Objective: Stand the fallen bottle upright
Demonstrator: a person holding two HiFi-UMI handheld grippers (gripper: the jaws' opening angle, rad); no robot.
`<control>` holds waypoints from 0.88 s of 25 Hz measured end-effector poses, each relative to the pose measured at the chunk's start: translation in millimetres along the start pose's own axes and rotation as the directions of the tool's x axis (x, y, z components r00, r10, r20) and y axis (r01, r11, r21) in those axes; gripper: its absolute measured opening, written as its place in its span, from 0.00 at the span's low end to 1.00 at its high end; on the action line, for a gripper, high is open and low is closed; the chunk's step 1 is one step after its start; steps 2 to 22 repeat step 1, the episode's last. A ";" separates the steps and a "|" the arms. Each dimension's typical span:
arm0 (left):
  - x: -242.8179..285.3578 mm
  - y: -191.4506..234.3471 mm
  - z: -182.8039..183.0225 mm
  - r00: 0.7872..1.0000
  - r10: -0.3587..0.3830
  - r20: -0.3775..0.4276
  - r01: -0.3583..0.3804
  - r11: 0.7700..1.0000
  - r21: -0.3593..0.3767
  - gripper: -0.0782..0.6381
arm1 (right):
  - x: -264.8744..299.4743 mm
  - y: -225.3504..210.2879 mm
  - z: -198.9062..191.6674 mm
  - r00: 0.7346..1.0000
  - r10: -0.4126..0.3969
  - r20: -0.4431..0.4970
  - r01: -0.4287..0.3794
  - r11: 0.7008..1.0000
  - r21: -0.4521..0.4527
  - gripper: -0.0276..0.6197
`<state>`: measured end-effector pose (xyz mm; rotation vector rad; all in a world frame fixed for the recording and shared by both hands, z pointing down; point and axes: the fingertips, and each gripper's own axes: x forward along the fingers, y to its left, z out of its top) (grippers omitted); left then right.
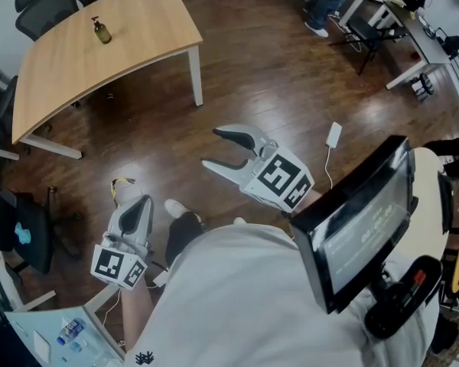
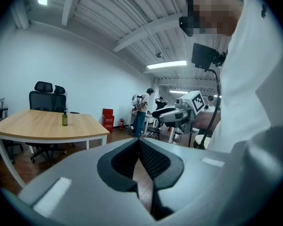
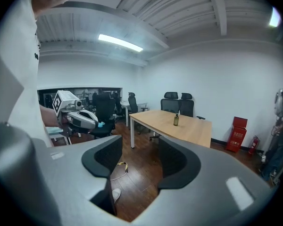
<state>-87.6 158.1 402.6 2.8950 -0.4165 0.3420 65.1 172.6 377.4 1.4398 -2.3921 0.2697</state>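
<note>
floor (image 1: 275,82) wide open toward 12; table (image 1: 145,29) at 11, top free except bottle (image 1: 101,30); monitor (image 1: 359,220) crowds 4

Bottle (image 1: 101,30) on the table (image 1: 149,40), chairs (image 1: 50,2) behind it; left gripper (image 1: 138,202) and right gripper (image 1: 209,148) over the floor (image 1: 252,75), well apart from the table.

Pretty clearly an office, the shared-workspace kind with a bit of a lab vibe. There's a big light-wood table (image 1: 99,60) on white legs with black high-back office chairs (image 3: 178,102) behind it, a dark wood-plank floor (image 1: 275,75), plain white walls, and an exposed-beam ceiling with strip lights (image 3: 120,42). More desks (image 1: 432,48) loaded with gear run along one side. A red fire extinguisher (image 3: 254,144) sits by the wall next to a red box (image 3: 237,126), and a person (image 2: 142,112) stands at the far end.
</note>
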 end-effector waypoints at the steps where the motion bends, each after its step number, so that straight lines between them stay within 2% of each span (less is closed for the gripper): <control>1: -0.6 13.3 1.4 1.000 0.002 0.004 -0.002 1.000 -0.001 0.11 | 12.2 -1.5 3.7 1.000 0.000 -0.003 0.000 1.000 -0.004 0.42; 22: -0.6 13.3 1.4 1.000 0.002 0.004 -0.002 1.000 -0.001 0.11 | 12.2 -1.5 3.7 1.000 0.000 -0.003 0.000 1.000 -0.004 0.42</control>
